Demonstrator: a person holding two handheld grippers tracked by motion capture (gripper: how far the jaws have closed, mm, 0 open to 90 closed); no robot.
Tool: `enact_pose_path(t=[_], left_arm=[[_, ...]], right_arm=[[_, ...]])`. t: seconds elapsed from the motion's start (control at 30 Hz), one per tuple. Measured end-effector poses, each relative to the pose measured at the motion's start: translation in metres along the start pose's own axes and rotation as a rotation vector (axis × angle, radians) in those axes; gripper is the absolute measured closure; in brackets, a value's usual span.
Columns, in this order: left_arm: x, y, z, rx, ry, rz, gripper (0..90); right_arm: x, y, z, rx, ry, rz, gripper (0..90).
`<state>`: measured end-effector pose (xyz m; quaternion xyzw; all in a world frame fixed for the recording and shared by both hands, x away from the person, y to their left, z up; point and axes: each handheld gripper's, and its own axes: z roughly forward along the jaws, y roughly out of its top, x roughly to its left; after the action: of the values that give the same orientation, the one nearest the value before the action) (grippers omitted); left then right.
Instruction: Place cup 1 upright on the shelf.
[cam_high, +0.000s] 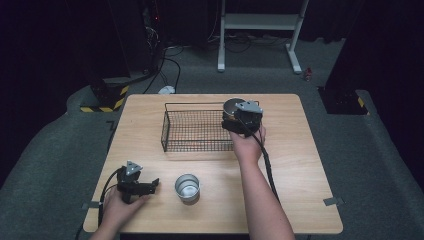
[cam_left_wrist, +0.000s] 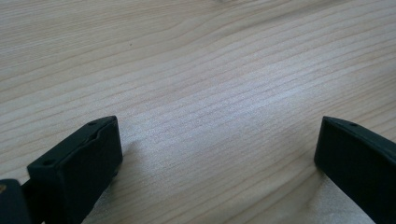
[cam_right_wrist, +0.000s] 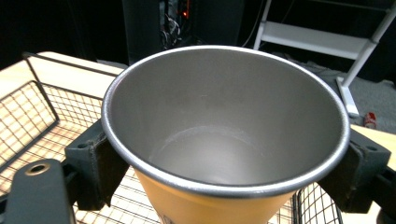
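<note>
- Right gripper (cam_right_wrist: 224, 163) jaws clamped on the steel cup (cam_right_wrist: 224, 126), one jaw each side below the rim; cup upright, held over the right end of the wire basket (cam_high: 192, 131).
- Left gripper (cam_high: 150, 186) jaws wide open, nothing between them, low over the bare surface (cam_left_wrist: 196, 70).
- Second cup (cam_high: 187, 187) stands on the surface just right of the left gripper.
- Step, as I read it: lower the cup into the basket. Keep it level, clear the right wall wires, release only once the base sits.
- Room: basket floor free; surface edge well right of the hand.
</note>
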<state>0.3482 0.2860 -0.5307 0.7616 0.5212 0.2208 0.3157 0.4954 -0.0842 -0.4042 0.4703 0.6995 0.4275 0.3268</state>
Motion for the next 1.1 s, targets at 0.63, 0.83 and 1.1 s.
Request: enact_pose_path(t=[0.63, 0.83, 1.1], left_arm=[[0.0, 0.0, 0.0, 0.0, 0.0, -0.001, 1.2], [0.0, 0.0, 0.0, 0.0, 0.0, 0.0, 1.3], [0.0, 0.0, 0.0, 0.0, 0.0, 0.0, 1.3]], right_arm=[[-0.004, -0.015, 0.027, 0.113, -0.016, 0.011, 13.7], [-0.005, -0.02, 0.034, 0.137, -0.026, 0.004, 13.7], [-0.006, -0.025, 0.04, 0.172, -0.037, 0.008, 13.7]])
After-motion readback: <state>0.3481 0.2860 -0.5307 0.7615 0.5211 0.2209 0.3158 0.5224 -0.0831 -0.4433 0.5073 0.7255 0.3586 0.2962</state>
